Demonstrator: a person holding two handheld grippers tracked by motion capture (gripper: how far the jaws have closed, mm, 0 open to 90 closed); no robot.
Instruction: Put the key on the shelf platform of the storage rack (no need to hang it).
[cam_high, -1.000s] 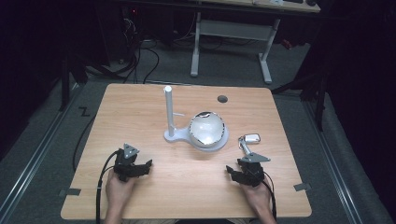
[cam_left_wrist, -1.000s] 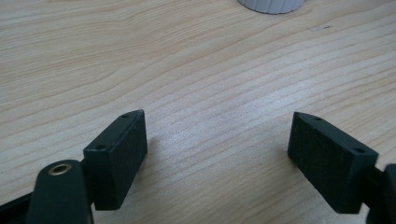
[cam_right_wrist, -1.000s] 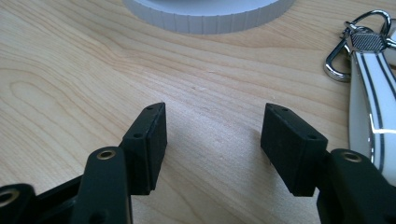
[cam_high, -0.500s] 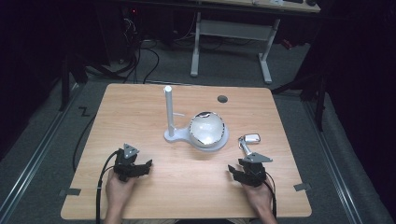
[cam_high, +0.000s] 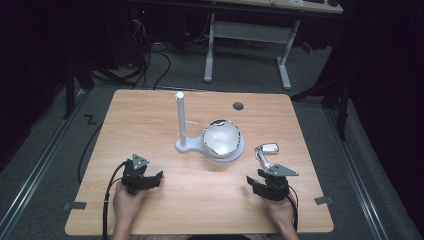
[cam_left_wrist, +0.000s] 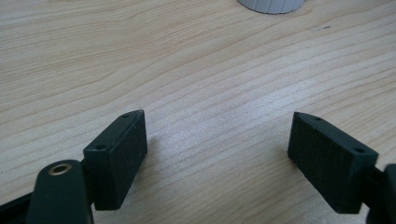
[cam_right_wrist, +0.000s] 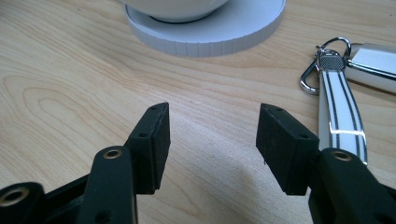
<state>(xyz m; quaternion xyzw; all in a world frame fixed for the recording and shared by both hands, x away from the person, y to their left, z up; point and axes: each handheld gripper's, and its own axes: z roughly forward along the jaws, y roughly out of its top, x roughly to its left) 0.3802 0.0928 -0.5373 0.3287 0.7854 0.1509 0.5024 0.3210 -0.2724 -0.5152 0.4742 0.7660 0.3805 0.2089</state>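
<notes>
A white stand (cam_high: 186, 145) with an upright post (cam_high: 180, 117) and a round base holding a shiny white bowl (cam_high: 222, 137) sits mid-table. To its right lies a key fob (cam_high: 270, 148) on a striped strap (cam_high: 263, 158); the right gripper view shows the strap (cam_right_wrist: 340, 112) with its metal clip (cam_right_wrist: 327, 63) just right of the jaws. My left gripper (cam_high: 150, 180) rests open near the front left, with bare wood between its jaws (cam_left_wrist: 217, 154). My right gripper (cam_high: 256, 184) is open at the front right (cam_right_wrist: 212, 140), short of the white base (cam_right_wrist: 210, 28).
The wooden table (cam_high: 150, 120) has a round cable hole (cam_high: 238, 105) near its far edge. A white-legged desk (cam_high: 245, 35) and cables on the floor lie beyond. Bare wood stretches between the two grippers.
</notes>
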